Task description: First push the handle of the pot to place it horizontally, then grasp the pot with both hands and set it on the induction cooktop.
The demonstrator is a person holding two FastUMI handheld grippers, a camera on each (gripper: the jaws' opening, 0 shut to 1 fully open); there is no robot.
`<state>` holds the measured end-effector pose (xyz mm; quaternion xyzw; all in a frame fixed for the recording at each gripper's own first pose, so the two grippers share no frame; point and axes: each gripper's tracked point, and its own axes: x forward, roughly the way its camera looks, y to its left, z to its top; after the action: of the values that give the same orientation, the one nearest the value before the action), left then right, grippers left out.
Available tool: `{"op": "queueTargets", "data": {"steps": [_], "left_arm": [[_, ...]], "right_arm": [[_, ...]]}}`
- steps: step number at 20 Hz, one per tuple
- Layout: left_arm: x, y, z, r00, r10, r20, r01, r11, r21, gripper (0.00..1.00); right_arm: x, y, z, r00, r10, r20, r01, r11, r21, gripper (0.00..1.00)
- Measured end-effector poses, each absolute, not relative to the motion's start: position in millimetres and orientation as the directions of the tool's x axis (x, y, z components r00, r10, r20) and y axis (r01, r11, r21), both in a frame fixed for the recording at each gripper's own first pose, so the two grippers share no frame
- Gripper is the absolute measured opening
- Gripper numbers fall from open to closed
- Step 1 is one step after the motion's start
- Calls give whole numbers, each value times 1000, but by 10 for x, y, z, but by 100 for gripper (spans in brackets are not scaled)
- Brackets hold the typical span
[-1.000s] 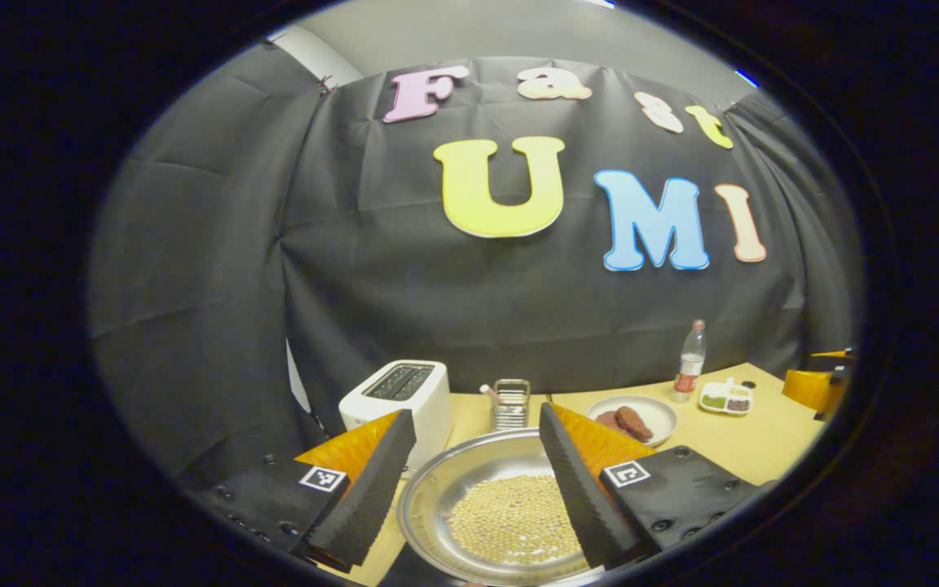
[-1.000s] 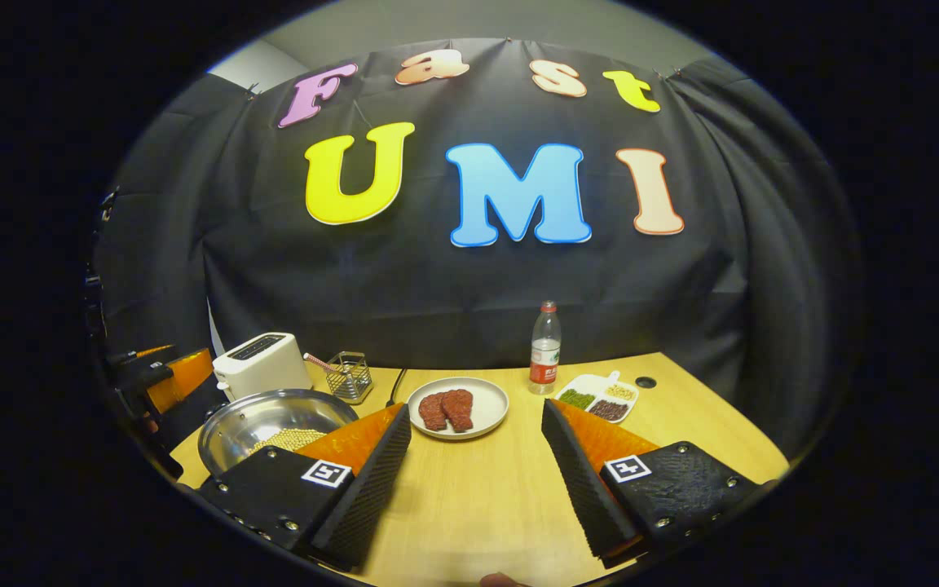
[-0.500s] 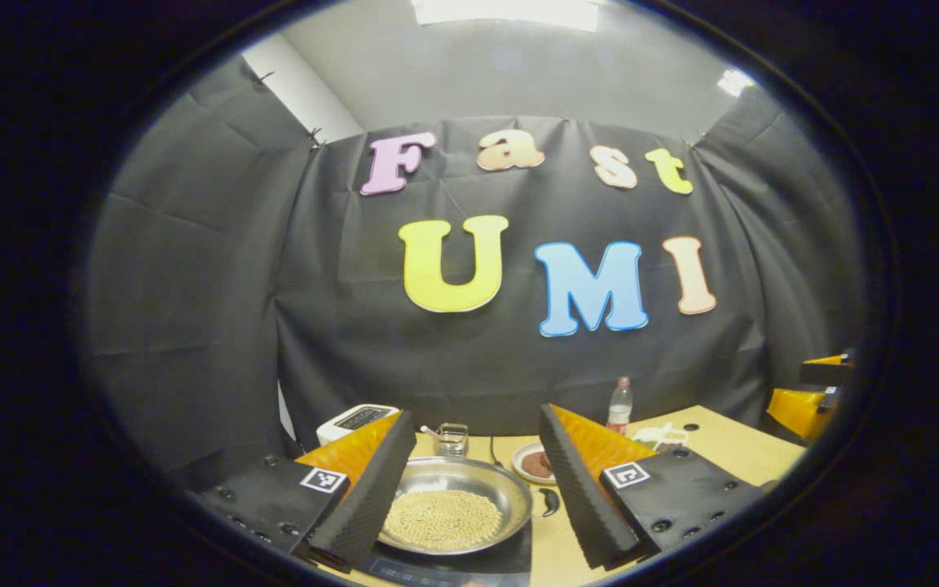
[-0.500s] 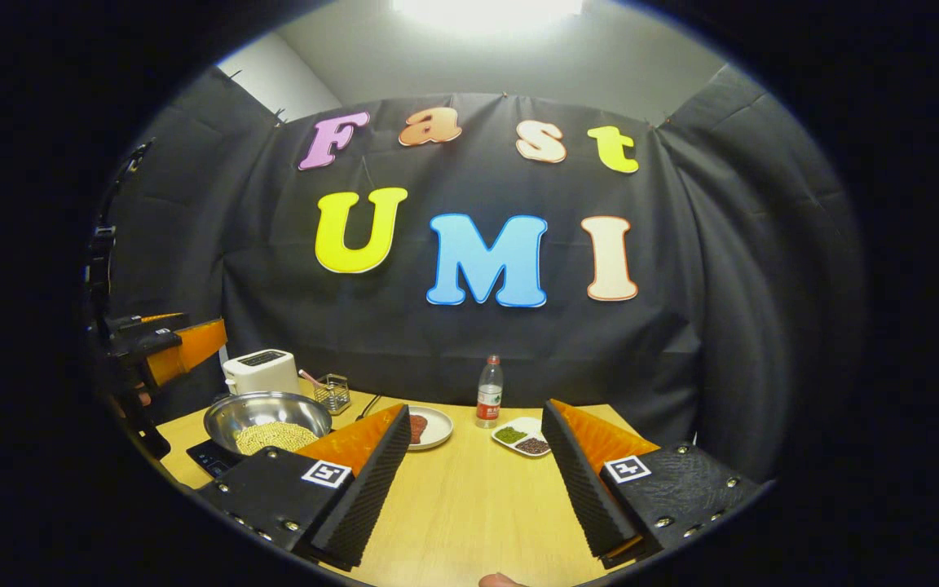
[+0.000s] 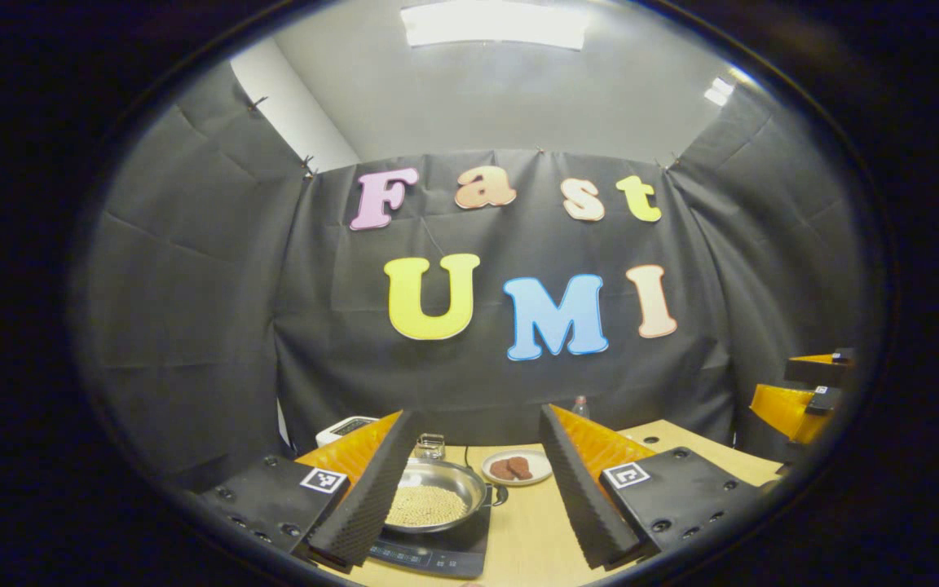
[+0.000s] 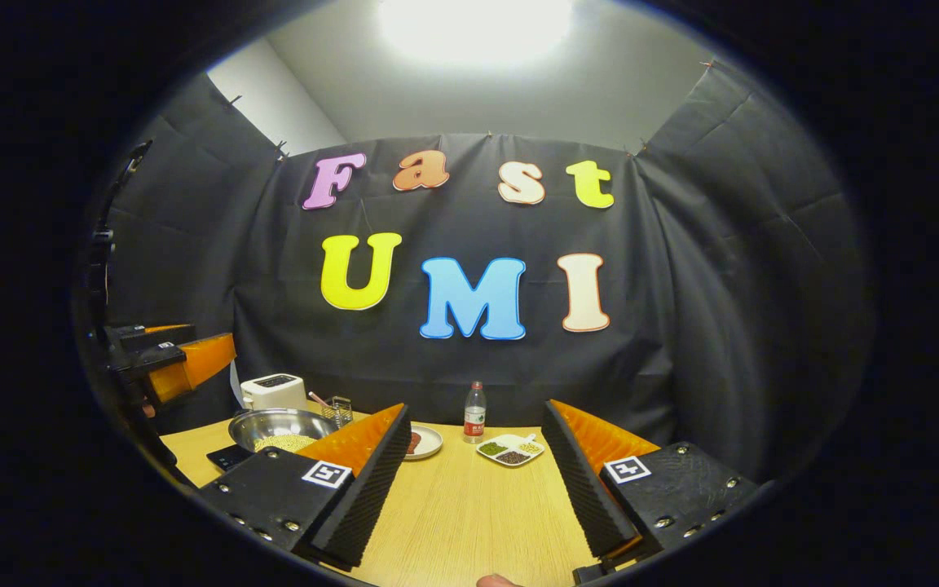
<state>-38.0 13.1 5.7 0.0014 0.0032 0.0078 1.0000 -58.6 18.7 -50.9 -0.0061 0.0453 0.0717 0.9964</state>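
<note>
Steel pot (image 5: pixel 434 499) sits on the cooktop (image 5: pixel 437 553) — toaster (image 6: pixel 274 391), plate (image 5: pixel 517 468) behind; both grippers' fingers apart.

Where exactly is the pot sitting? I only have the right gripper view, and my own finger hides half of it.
Observer: In the left gripper view, the pot sits on the induction cooktop, whose control strip faces that camera.
Operator: Which way does its handle point?
Observer: The handle sticks out sideways, toward the plate of meat.
Operator: Is the left gripper holding anything?
Observer: No. The left gripper has its fingers wide apart, short of the pot and touching nothing.
</note>
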Motion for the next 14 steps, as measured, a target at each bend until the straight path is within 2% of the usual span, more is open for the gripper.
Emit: {"op": "queueTargets", "data": {"steps": [5, 7, 8, 9, 11, 12, 13, 14], "left_arm": [[-613, 143, 238, 1000, -8, 28, 7, 1000, 26, 100], [-747, 147, 298, 999, -23, 40, 22, 999, 27, 94], [-794, 145, 310, 998, -32, 46, 31, 999, 26, 100], [-830, 149, 329, 998, -41, 49, 40, 999, 26, 100], [-867, 154, 302, 998, -55, 44, 54, 998, 33, 98], [-869, 170, 283, 997, -59, 42, 57, 998, 36, 94], [-887, 167, 277, 997, -65, 36, 64, 997, 36, 100], [-889, 176, 277, 997, -69, 36, 68, 997, 31, 98]], "right_arm": [[-820, 221, -338, 992, 107, -71, -103, 993, 58, 97], [-898, 165, -306, 995, 77, -66, -74, 996, 47, 97], [-941, 180, -271, 996, 68, -56, -66, 997, 41, 97], [-980, 184, -244, 997, 60, -45, -59, 998, 35, 97], [-1036, 202, -232, 998, 51, -40, -49, 998, 30, 97], [-1051, 215, -261, 998, 48, -46, -46, 998, 31, 97], [-1066, 238, -269, 998, 49, -50, -47, 998, 36, 97], [-1087, 267, -250, 997, 50, -52, -48, 998, 39, 97]]}}
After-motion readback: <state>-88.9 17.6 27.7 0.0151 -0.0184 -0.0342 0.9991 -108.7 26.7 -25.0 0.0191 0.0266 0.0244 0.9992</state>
